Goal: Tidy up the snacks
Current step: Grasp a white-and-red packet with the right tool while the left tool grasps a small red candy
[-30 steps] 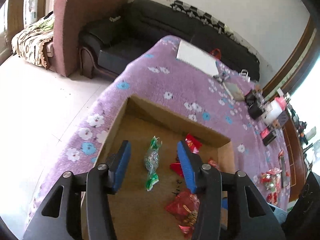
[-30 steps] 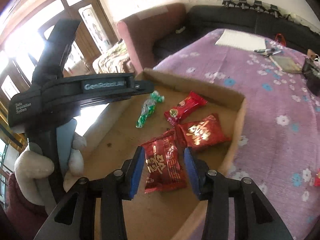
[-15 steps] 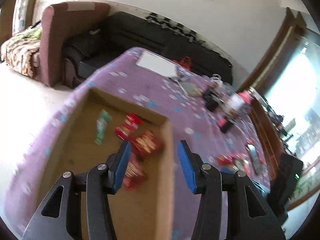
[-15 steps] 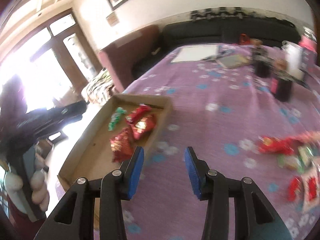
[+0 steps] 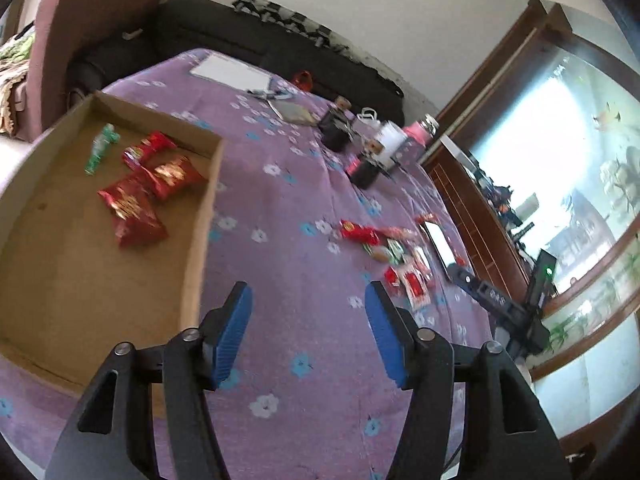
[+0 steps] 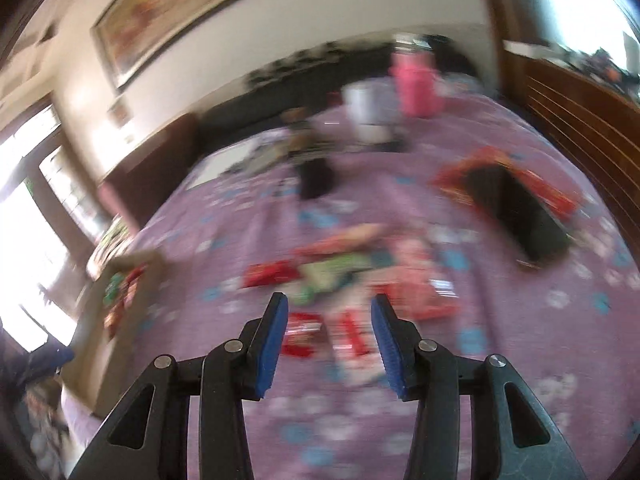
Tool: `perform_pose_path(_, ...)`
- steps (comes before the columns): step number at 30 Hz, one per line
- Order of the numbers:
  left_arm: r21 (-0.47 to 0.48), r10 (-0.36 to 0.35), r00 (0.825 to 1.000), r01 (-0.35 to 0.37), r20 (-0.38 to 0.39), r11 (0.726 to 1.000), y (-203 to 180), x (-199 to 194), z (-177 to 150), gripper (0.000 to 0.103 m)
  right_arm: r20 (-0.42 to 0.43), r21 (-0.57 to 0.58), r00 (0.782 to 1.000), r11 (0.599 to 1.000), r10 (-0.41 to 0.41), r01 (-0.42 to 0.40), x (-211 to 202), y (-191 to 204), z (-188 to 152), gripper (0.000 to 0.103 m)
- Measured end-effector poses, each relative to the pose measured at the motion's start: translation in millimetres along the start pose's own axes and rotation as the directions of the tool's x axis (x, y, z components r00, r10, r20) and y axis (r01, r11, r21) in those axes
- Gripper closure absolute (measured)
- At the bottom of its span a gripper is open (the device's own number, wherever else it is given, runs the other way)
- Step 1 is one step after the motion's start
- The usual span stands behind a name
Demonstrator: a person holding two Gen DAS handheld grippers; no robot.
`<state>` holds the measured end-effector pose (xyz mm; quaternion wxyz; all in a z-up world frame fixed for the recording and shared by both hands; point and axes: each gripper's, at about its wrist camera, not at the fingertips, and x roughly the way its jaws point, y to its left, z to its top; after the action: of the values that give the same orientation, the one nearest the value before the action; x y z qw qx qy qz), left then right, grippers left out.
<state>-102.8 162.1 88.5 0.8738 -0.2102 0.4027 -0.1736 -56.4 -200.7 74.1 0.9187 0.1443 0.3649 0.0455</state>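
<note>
A shallow cardboard box lies on the purple flowered tablecloth and holds several snacks: red packets and a green-wrapped candy. A loose pile of snack packets lies on the cloth to the right. My left gripper is open and empty above bare cloth just right of the box. My right gripper is open and empty, hovering over the blurred pile of red and green packets. The box shows at the far left of the right wrist view.
A phone lies beside the pile. Dark cups, a white jar and a pink bottle stand further back, with papers. A black sofa runs behind the table. The right wrist view is motion-blurred.
Both grippers have swung right, away from the box. The left now hangs over bare cloth; the right has reached the loose snack pile. Both stayed open and empty.
</note>
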Motion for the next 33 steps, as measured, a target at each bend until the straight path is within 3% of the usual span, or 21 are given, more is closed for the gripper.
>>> perform_pose_path(3,0.011,0.006,1.0,-0.006,-0.027,1.0,-6.2,9.8,-3.8,0.046,-0.033,0.026,0.999,1.0,0.002,-0.001,10.2,-18.8,0.7,0.057)
perform_pose_path(7,0.009,0.023,0.999,-0.022,-0.035,1.0,-6.9,12.1,-7.9,0.046,-0.085,0.007,0.995,0.999,0.044,-0.044,33.1,-12.0,-0.5,0.062)
perform_pose_path(9,0.008,0.034,0.999,-0.033,-0.033,0.999,-5.6,10.8,-9.4,0.046,-0.118,-0.005,0.993,1.0,0.029,-0.029,48.3,-6.7,-3.1,0.072)
perform_pose_path(10,0.008,0.039,0.999,-0.038,-0.032,0.999,-5.0,10.2,-9.5,0.046,-0.135,-0.008,0.99,1.0,0.028,-0.029,54.6,-4.5,-4.6,0.083)
perform_pose_path(11,0.01,0.043,0.999,-0.043,-0.032,0.999,-4.7,9.9,-9.5,0.046,-0.162,-0.012,0.986,0.999,0.047,-0.049,61.4,0.5,-7.6,0.09)
perform_pose_path(12,0.014,0.049,0.998,-0.049,-0.029,0.999,-4.7,9.6,-9.3,0.046,-0.19,-0.017,0.978,0.996,0.085,-0.09,66.0,6.6,-12.5,0.091)
perform_pose_path(14,0.022,0.056,0.998,-0.055,-0.025,0.998,-5.1,10.0,-9.3,0.046,-0.237,-0.075,0.959,0.982,0.153,-0.175,65.2,27.4,-25.3,0.092)
perform_pose_path(16,0.025,0.062,0.998,-0.062,-0.025,0.998,-5.7,13.8,-8.6,0.046,-0.251,-0.118,0.954,0.973,0.166,-0.201,61.5,40.1,-33.0,0.09)
perform_pose_path(18,0.022,0.057,0.998,-0.057,-0.037,0.998,-7.5,19.7,-8.5,0.046,-0.234,-0.136,0.963,0.976,0.137,-0.172,59.2,44.9,-34.9,0.087)
perform_pose_path(20,0.03,0.055,0.997,-0.054,-0.047,0.998,-11.3,24.8,-9.3,0.046,-0.228,-0.127,0.966,0.98,0.121,-0.153,59.7,46.3,-34.6,0.074)
perform_pose_path(22,0.038,0.053,0.997,-0.051,-0.053,0.998,-15.9,28.9,-10.0,0.046,-0.23,-0.083,0.964,0.984,0.134,-0.156,60.7,45.4,-32.8,0.071)
perform_pose_path(25,0.045,0.055,0.997,-0.052,-0.06,0.998,-22.0,36.0,-9.9,0.046,-0.233,-0.05,0.964,0.989,0.126,-0.142,66.2,48.8,-31.2,0.071)
perform_pose_path(30,0.059,0.061,0.995,-0.056,-0.08,0.997,-29.4,50.5,-8.9,0.046,-0.239,-0.11,0.97,0.991,0.045,-0.073,80.6,72.3,-31.3,0.068)
perform_pose_path(33,0.068,0.072,0.992,-0.065,-0.1,0.996,-33.2,61.3,-6.9,0.046,-0.243,-0.166,0.97,0.984,0.024,-0.066,79.4,78.2,-33.3,0.077)
